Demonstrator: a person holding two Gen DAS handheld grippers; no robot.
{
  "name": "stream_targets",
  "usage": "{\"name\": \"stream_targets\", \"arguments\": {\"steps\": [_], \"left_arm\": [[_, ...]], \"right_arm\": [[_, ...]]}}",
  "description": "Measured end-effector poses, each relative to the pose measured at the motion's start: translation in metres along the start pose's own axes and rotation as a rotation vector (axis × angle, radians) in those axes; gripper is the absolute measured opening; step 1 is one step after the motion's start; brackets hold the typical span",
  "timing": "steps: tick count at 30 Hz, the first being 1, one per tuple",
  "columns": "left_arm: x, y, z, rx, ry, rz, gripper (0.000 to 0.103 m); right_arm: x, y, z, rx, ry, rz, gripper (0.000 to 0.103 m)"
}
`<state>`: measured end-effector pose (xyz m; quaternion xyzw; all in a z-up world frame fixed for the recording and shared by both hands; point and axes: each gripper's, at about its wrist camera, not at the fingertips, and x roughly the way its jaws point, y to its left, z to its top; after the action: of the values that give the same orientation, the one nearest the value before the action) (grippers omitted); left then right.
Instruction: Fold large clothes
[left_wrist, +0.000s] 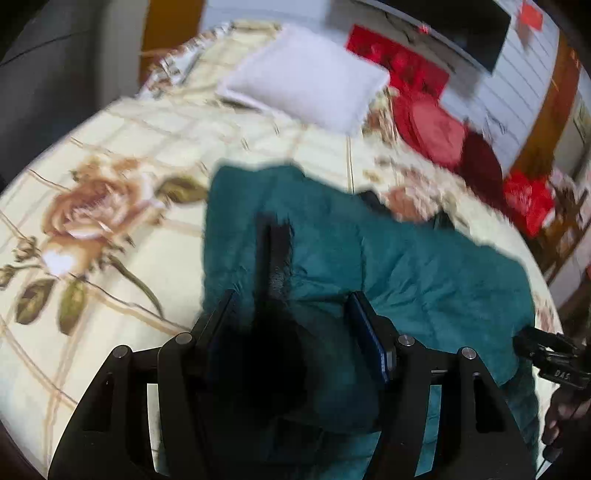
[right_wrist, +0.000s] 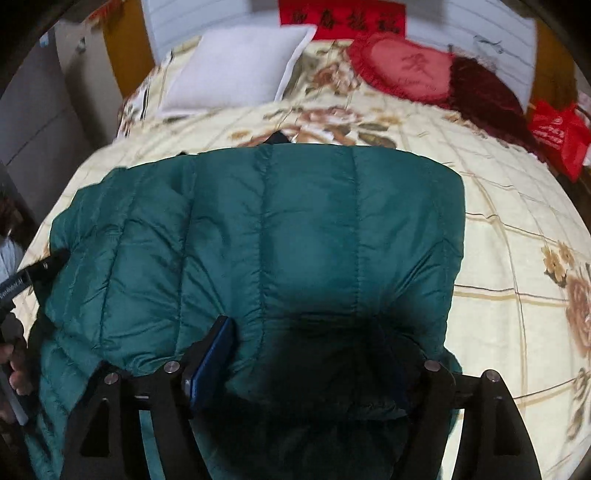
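A large teal quilted puffer jacket (right_wrist: 295, 229) lies spread on the floral bed; it also shows in the left wrist view (left_wrist: 406, 266). My left gripper (left_wrist: 291, 306) has its fingers wide apart with a thick bunch of the jacket's near edge and a black strip between them. My right gripper (right_wrist: 314, 339) also has its fingers wide apart around a bunch of the near edge. The right gripper shows at the right edge of the left wrist view (left_wrist: 546, 354), and the left gripper at the left edge of the right wrist view (right_wrist: 33, 273).
A cream floral bedspread (right_wrist: 517, 236) covers the bed. At the head lie a white pillow (right_wrist: 236, 66), a red heart cushion (right_wrist: 402, 70) and a dark red cushion (right_wrist: 487, 96). A red bag (right_wrist: 557, 133) sits at the right.
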<state>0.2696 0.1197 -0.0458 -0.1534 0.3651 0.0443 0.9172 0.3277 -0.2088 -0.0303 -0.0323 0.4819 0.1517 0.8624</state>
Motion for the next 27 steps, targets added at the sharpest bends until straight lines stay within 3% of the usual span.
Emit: {"name": "stream_targets", "arguments": {"steps": [2, 5, 6, 8, 10, 13, 16, 19, 22, 25, 27], "left_arm": [[-0.007, -0.001, 0.005, 0.007, -0.044, -0.016, 0.063], [0.009, 0.002, 0.002, 0.011, 0.024, -0.006, 0.063], [0.017, 0.006, -0.001, 0.0, 0.055, -0.005, 0.063], [0.022, 0.008, -0.005, -0.001, 0.068, -0.015, 0.063], [0.022, 0.005, -0.006, 0.012, 0.073, -0.009, 0.064], [0.02, 0.001, -0.005, 0.029, 0.074, 0.002, 0.064], [0.011, 0.002, -0.002, 0.0, 0.055, 0.005, 0.064], [-0.016, -0.003, 0.004, 0.022, -0.054, 0.017, 0.064], [-0.035, -0.014, 0.005, 0.069, -0.129, -0.035, 0.064], [-0.016, -0.026, -0.004, 0.124, -0.032, -0.071, 0.064], [0.006, -0.027, -0.012, 0.136, 0.038, -0.029, 0.064]], "right_arm": [[-0.022, -0.001, 0.021, 0.014, -0.116, 0.015, 0.074], [-0.026, -0.01, 0.045, 0.114, -0.24, -0.031, 0.078], [-0.018, -0.012, 0.052, 0.141, -0.224, -0.047, 0.085], [0.022, -0.022, 0.06, 0.193, -0.093, -0.043, 0.086], [0.049, -0.025, 0.056, 0.175, -0.032, -0.046, 0.086], [0.055, -0.023, 0.05, 0.14, -0.037, -0.07, 0.089], [0.032, -0.019, 0.051, 0.141, -0.06, -0.106, 0.088], [-0.006, -0.001, 0.052, 0.101, -0.179, -0.106, 0.088], [-0.035, 0.025, 0.039, 0.075, -0.248, -0.052, 0.088], [-0.034, 0.052, 0.022, 0.063, -0.246, 0.01, 0.089], [-0.006, 0.066, 0.015, 0.04, -0.153, -0.008, 0.089]]}}
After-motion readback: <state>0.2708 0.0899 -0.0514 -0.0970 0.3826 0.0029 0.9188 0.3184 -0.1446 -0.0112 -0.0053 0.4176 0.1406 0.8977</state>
